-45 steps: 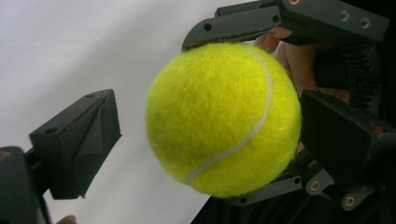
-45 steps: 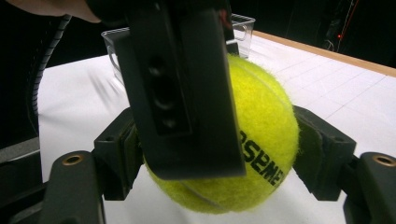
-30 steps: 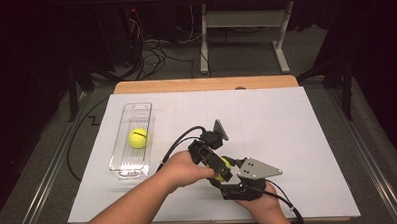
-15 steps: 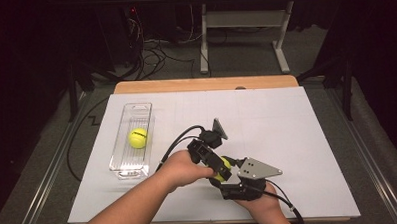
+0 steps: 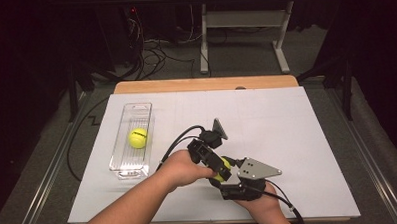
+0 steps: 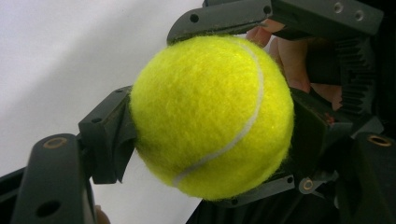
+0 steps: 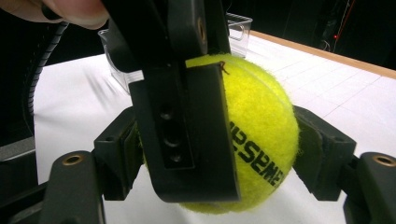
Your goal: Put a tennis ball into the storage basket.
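Note:
A yellow tennis ball [image 5: 222, 167] is held just above the white table sheet, near the front middle, by both grippers at once. My left gripper [image 5: 219, 167] comes from the left. Its jaws have just been closing, and in the left gripper view its pads [image 6: 109, 140] press on both sides of the ball [image 6: 210, 116]. My right gripper [image 5: 226, 177] reaches in from the front, shut on the same ball [image 7: 261, 130]. One left jaw crosses in front of the ball in the right gripper view.
A clear plastic tray [image 5: 133, 164] lies lengthwise at the left of the white sheet [image 5: 297, 138], with a second tennis ball [image 5: 138, 138] inside. A bare wooden strip [image 5: 205, 84] runs along the far table edge. Cables lie on the floor beyond.

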The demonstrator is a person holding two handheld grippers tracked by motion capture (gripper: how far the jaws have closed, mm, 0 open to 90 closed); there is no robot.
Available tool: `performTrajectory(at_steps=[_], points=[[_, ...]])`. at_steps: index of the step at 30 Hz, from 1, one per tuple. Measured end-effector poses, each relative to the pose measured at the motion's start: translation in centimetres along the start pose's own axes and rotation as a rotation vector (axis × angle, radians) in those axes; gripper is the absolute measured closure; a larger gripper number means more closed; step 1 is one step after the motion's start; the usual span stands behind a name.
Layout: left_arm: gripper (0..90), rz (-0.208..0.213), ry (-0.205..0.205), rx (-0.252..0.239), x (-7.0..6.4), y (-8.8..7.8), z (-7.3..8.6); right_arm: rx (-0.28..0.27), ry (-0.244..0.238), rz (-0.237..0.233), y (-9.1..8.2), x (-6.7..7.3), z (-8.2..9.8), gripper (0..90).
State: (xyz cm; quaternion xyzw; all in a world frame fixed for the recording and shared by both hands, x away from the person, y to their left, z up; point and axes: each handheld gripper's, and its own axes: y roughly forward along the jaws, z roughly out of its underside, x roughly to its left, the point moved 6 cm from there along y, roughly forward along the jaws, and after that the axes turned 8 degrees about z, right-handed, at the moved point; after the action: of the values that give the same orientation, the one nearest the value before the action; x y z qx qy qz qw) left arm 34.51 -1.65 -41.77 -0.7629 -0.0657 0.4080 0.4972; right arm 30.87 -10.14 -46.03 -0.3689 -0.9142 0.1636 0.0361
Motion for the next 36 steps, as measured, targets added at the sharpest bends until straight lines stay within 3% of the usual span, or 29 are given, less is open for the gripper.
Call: performTrajectory(at_steps=[16, 30, 36], points=[[26.6, -0.001, 0.003, -0.009, -0.08, -0.19, 0.03, -0.023, -0.015, 0.005, 0.02, 0.09, -0.09, 25.6], [26.6, -0.003, 0.0, -0.016, -0.04, -0.3, 0.01, -0.049, -0.003, 0.028, 0.23, 0.14, -0.19, 1.0], [26.6, -0.012, -0.003, -0.016, 0.11, -0.49, 0.1, -0.065, -0.003, 0.029, 0.07, 0.05, -0.42, 0.1]])
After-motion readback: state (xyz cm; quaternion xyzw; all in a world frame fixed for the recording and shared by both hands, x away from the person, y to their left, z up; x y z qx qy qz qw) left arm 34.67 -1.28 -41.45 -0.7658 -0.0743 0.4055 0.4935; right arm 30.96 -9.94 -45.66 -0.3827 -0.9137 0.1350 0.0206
